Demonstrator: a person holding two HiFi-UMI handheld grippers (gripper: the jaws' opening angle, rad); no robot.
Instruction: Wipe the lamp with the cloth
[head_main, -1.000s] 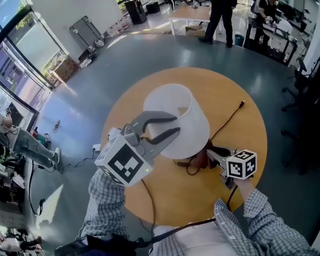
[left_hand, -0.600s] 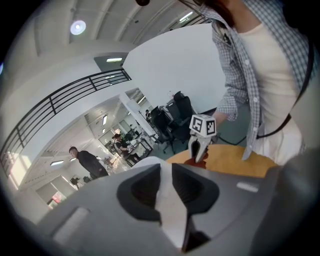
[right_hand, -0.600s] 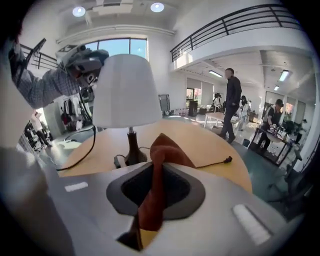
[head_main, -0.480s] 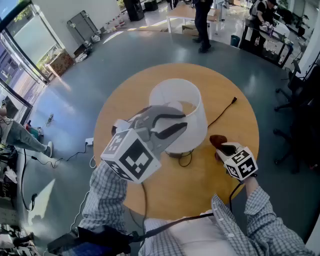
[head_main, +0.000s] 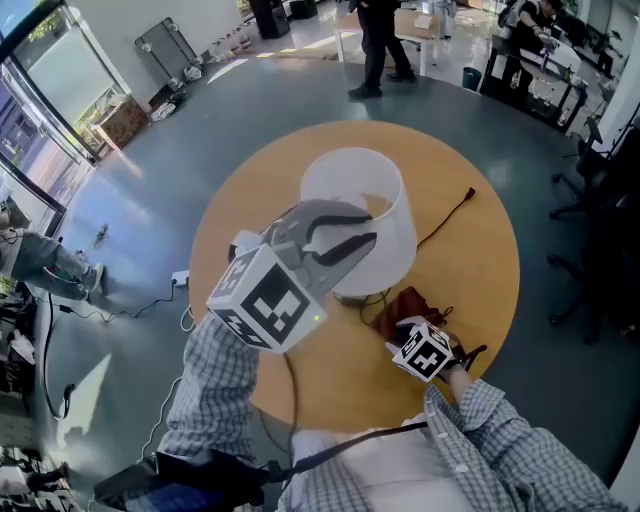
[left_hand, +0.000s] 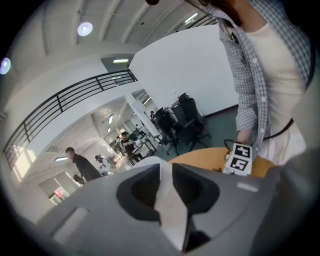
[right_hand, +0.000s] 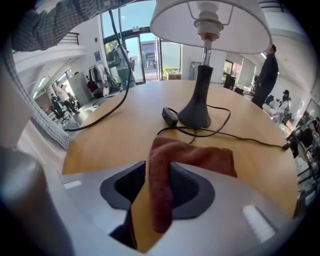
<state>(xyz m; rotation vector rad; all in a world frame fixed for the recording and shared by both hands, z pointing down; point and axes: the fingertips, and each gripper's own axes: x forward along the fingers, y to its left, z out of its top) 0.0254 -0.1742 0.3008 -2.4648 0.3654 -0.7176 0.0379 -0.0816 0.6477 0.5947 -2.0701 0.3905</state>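
The lamp has a white shade (head_main: 372, 200) and a dark base (right_hand: 199, 107) and stands mid-table. My left gripper (head_main: 368, 226) is shut on the shade's near rim. The white shade wall (left_hand: 167, 200) fills the gap in the left gripper view, though these jaws have just eased open slightly. The rust-brown cloth (head_main: 405, 303) lies crumpled on the table in front of the base. My right gripper (head_main: 402, 325) points steeply down at it. Its jaws have just been opening and stand open. A fold of the cloth (right_hand: 200, 157) still runs between them, with bare wood beside it.
The round wooden table (head_main: 480, 280) carries the lamp's black cord (head_main: 450, 225), which trails to the right with its plug near the edge. An inline switch (right_hand: 170, 116) lies beside the base. People, desks and chairs stand on the grey floor around.
My right gripper has swung down and toward me from beside the lamp, bringing the cloth onto the table, and its jaws have parted. The left gripper has kept its hold on the shade.
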